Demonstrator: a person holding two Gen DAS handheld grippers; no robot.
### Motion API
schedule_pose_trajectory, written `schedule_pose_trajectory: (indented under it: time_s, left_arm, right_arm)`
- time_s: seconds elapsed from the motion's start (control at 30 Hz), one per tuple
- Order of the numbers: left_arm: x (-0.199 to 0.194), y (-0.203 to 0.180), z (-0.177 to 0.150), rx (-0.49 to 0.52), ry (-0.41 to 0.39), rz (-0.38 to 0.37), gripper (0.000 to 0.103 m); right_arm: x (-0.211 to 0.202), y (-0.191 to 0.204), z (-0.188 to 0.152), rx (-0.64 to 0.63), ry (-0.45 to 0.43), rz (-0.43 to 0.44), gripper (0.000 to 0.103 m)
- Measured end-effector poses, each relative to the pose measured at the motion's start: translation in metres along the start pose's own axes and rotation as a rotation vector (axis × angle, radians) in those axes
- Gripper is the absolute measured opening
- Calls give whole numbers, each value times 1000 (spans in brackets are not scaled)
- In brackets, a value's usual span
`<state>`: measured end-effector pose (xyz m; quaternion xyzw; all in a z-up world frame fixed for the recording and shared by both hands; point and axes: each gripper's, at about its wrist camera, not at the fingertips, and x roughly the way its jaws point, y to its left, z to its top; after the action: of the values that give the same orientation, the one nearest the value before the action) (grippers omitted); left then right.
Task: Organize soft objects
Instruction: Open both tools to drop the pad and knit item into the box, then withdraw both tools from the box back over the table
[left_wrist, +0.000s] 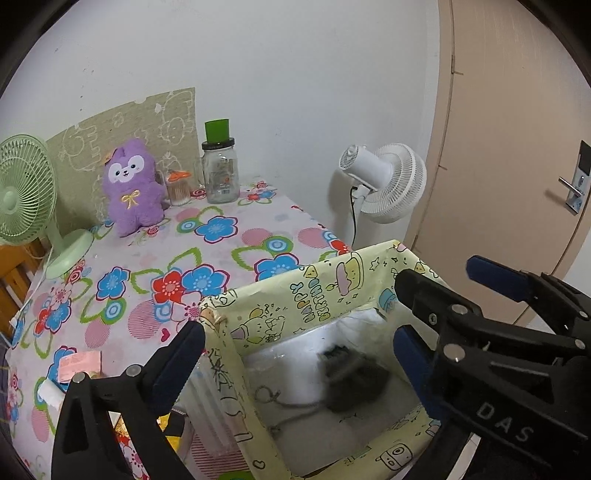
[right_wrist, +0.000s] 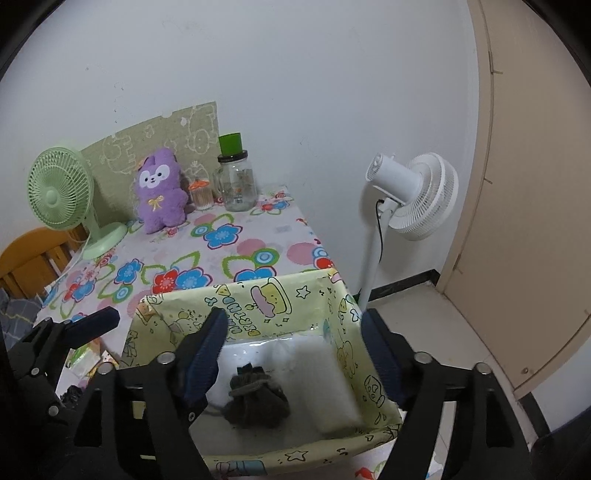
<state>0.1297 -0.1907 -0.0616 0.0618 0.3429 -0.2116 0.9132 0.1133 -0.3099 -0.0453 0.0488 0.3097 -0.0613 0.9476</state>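
A yellow cartoon-print box (left_wrist: 314, 295) (right_wrist: 280, 299) stands at the near right corner of the flowered table (left_wrist: 221, 236). Inside it a dark grey-green drawstring pouch (left_wrist: 354, 380) (right_wrist: 255, 395) lies on white padding (right_wrist: 325, 376); it looks blurred in the left wrist view. My left gripper (left_wrist: 295, 354) hovers open over the box's left side, nothing between its pads. My right gripper (right_wrist: 295, 350) is open above the pouch and apart from it; it also shows as the right gripper (left_wrist: 450, 280) beside the box's far right corner. A purple plush (left_wrist: 133, 188) (right_wrist: 160, 192) sits upright at the table's back.
A green desk fan (left_wrist: 22, 192) stands at the back left. A glass jar with a green lid (left_wrist: 219, 170) and a small toothpick holder (left_wrist: 179, 188) stand beside the plush. A white standing fan (left_wrist: 388, 181) and a door (left_wrist: 517, 147) are to the right. Papers (left_wrist: 79, 363) lie near the table's front left.
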Motion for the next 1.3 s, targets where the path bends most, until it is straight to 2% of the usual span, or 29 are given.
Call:
schedule_pose_trajectory:
  time_s: [0.17,0.23,0.73,1.3]
  left_arm:
    - [-6,3,-1,-4,-1,5,103]
    - [-10,3,-1,-3,-6,3,103]
    - [-50,17,-13,-3,-61,50,103]
    - [-95,48,-33,-11,-111,111,103]
  right_arm:
    - [-11,5,0,-3,-29,-14,95]
    - [-15,8,-1,-9,-43,-23,97]
    - [-49,33,-10,-21,-92,-5,98]
    - [-76,86,-20,-55,-126,54,98]
